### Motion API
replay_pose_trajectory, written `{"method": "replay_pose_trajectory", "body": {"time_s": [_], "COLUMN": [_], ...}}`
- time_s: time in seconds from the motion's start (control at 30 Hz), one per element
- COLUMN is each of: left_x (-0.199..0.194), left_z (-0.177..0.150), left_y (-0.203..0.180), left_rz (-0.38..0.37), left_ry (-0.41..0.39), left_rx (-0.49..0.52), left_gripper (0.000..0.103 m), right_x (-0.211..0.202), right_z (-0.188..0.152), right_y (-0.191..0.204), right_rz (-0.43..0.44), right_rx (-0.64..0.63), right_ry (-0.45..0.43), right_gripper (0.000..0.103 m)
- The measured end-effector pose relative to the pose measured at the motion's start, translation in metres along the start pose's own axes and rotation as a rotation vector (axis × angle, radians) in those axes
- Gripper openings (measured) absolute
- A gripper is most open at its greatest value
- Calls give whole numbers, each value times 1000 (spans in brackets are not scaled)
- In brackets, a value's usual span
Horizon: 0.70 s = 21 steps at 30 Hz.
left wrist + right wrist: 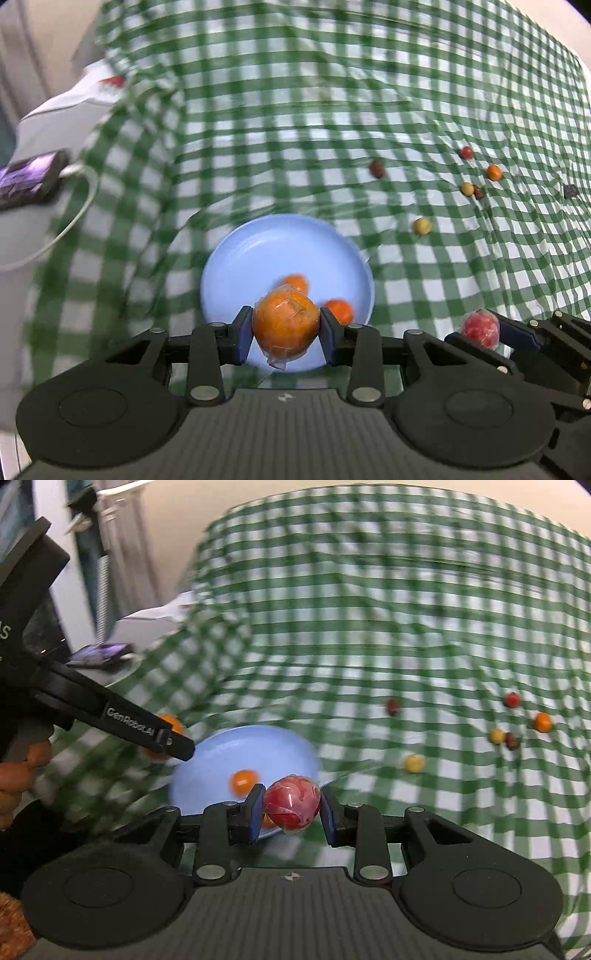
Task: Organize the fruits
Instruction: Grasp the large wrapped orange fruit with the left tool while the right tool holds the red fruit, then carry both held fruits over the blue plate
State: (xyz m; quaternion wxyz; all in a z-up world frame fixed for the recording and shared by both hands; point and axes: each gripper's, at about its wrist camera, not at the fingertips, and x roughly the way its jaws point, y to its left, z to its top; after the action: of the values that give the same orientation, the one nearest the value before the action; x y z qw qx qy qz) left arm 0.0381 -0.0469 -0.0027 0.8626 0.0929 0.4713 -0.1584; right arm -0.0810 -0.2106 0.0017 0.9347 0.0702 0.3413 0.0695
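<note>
My left gripper (286,328) is shut on a large orange fruit in clear wrap (286,325), held over the near part of a light blue plate (258,251). Two small orange fruits (295,283) lie on the plate. My right gripper (291,806) is shut on a red wrapped fruit (291,803) at the plate's (236,746) near right edge; it also shows in the left wrist view (480,328). Several small loose fruits, red (466,152), orange (494,172), yellow (422,226) and dark brown (377,169), lie on the cloth to the right.
A green and white checked cloth (295,110) covers the table. A phone (29,177) with a white cable lies on a white surface at the far left. A small dark object (570,190) lies at the far right.
</note>
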Motion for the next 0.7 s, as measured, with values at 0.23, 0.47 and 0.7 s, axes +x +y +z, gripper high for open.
{"method": "replay_pose_trajectory", "body": {"time_s": [0.23,0.47,0.7], "left_x": [-25,-37,-37], "left_z": [-30,-41,-40], "left_y": [27,41,44], "left_rz": [9,1,-6], "left_ry": [-15,-39,-44], "left_rx": [-41,-72,-86], "left_gripper": [41,41,41], "right_x": [-11,-12,-9], "right_z": [-9,-10,-10], "right_y": [40,56,60], "right_rz": [22,21,14], "right_rx": [-56,-103,-116], "right_ry": [20,27,35], "right_gripper": [33,33,33]}}
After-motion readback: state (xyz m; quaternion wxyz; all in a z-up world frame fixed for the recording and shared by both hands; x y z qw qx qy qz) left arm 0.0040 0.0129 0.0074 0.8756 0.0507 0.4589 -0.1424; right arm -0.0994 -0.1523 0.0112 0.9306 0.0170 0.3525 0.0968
